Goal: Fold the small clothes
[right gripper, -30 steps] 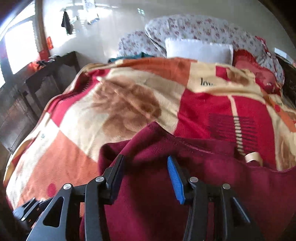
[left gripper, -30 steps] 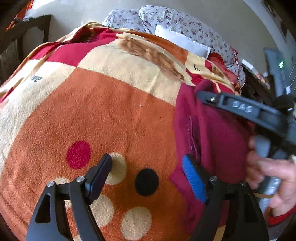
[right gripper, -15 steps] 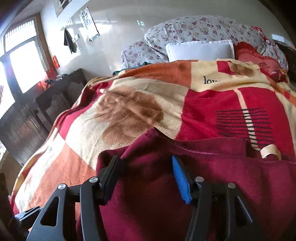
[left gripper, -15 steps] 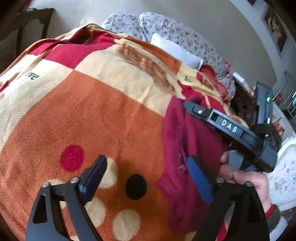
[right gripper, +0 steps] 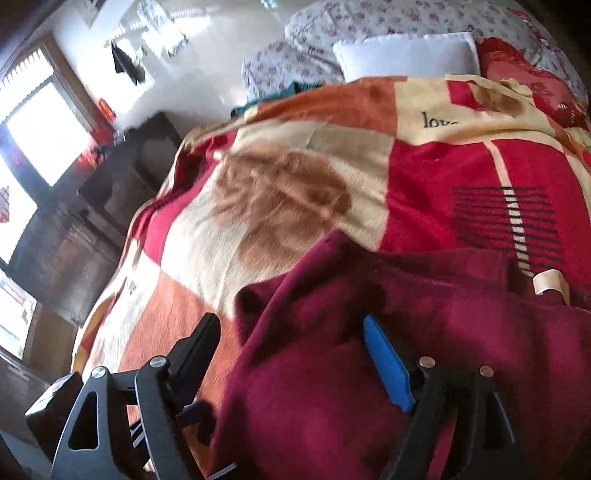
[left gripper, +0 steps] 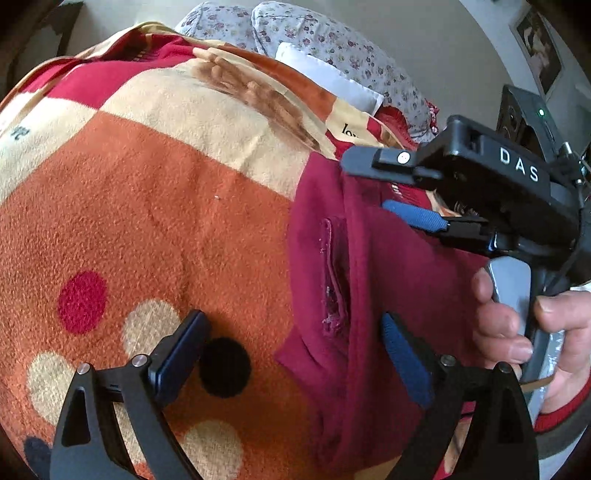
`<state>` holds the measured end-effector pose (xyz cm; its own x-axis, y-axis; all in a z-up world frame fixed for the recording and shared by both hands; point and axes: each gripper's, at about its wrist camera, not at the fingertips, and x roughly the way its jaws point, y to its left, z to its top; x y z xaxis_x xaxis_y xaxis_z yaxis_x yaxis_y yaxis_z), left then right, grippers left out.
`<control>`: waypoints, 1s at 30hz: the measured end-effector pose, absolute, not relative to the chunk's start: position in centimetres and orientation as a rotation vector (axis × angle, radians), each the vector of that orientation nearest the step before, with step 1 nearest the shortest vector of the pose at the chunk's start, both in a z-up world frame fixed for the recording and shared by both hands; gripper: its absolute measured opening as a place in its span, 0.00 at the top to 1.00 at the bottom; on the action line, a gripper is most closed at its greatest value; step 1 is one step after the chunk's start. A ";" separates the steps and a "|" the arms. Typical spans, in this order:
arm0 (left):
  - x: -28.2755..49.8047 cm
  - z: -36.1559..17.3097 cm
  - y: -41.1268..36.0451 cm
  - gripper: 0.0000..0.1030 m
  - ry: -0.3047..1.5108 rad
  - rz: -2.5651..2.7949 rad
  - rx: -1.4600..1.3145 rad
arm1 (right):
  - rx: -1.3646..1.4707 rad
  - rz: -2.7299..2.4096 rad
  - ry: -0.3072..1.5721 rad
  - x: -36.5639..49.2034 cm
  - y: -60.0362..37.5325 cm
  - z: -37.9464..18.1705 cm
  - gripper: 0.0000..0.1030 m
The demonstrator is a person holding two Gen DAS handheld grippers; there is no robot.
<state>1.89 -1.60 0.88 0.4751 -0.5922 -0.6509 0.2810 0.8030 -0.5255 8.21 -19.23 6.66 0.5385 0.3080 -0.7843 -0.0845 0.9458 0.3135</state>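
Note:
A dark red fleece garment lies on a patterned blanket on a bed; it also fills the lower right of the right wrist view. My left gripper is open over the garment's left edge, its left finger over the blanket and its blue-padded finger over the cloth. My right gripper is open over the garment's far corner. It also shows in the left wrist view, held by a hand. A cream label sticks out at the garment's edge.
Floral pillows and a white pillow lie at the head of the bed. Dark wooden furniture and a bright window stand to the left. A dark device with a green light stands at the right.
The left gripper view has moved closer to the garment's edge. The right gripper has tilted and shifted left, and its jaws are wider apart over the cloth. The garment's corner has bunched up.

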 end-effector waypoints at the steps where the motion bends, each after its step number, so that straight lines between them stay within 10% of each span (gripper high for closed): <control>1: 1.9 0.8 -1.4 0.09 0.935 -0.551 -0.388 | 0.217 0.219 0.992 8.3 -18.5 6.8 0.16; 9: 1.8 0.8 -1.4 0.09 0.938 -0.549 -0.388 | -0.098 0.093 1.041 9.1 -14.1 5.3 0.13; 16: 2.1 0.8 -1.7 0.01 0.932 -0.558 -0.404 | -0.066 0.136 0.951 7.5 -17.4 7.1 0.87; 23: 2.3 0.9 -3.1 0.03 0.911 -0.620 -0.387 | 0.035 0.190 0.930 6.6 -18.9 8.5 0.88; 25: 2.3 0.8 -3.8 0.39 0.928 -0.677 -0.363 | 0.090 0.193 0.940 6.7 -19.1 8.4 0.81; 26: 2.4 0.6 -4.0 0.43 0.948 -0.694 -0.365 | 0.123 0.196 0.944 6.7 -19.2 8.5 0.76; 28: 2.6 0.5 -3.4 0.53 0.949 -0.687 -0.398 | 0.175 0.221 0.946 6.6 -18.9 8.7 0.33; 30: 2.8 0.1 -2.2 0.61 0.964 -0.698 -0.487 | 0.145 0.228 0.950 6.4 -17.8 9.0 0.24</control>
